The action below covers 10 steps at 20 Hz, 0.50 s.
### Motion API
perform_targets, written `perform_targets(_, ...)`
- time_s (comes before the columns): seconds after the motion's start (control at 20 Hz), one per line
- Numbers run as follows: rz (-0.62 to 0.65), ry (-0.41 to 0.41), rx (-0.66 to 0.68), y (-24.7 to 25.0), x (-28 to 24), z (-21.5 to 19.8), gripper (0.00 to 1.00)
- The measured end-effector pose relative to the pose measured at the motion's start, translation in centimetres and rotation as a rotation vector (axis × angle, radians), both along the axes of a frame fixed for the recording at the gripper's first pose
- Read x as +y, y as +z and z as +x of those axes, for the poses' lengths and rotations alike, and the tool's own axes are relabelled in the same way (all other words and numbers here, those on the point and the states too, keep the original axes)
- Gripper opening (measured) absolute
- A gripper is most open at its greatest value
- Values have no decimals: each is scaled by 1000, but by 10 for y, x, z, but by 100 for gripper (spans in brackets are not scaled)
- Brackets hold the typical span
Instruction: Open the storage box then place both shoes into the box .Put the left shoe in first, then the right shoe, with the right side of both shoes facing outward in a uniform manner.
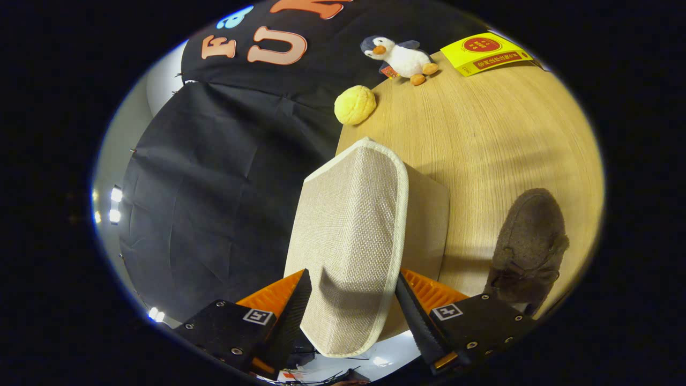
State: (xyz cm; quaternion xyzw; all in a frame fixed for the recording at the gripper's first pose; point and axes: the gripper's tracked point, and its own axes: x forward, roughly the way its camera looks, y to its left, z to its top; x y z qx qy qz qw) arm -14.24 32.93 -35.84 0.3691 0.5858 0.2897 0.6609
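A beige woven storage box (426,214) stands on the wooden table (482,139). Its lid (348,225), edged with pale trim, is swung up off the box and runs toward me between my fingers. My gripper (353,273) is shut on the lid: the fingers press on its two side edges and the fabric bows slightly between them. A dark brown suede shoe (530,241) with a lace lies on the table beside the box, beyond one finger. The box's inside is hidden behind the lid.
At the far side of the table lie a yellow bun-shaped ball (355,105), a plush penguin (401,58) and a yellow packet (490,52). The table's edge runs just behind the box, with the black cloth wall (214,187) past it.
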Motion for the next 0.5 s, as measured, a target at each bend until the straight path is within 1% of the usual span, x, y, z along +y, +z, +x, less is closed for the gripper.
perform_targets(0.1, 22, -31, -42, 27, -8, 10, 87)
perform_targets(0.2, 45, -33, -82, 55, -8, 18, 80)
perform_targets(0.25, 57, -26, -108, 67, -4, 22, 76)
perform_targets(0.35, 75, -9, -145, 90, 5, 27, 72)
perform_targets(0.5, 112, 29, -207, 125, 29, 30, 69)
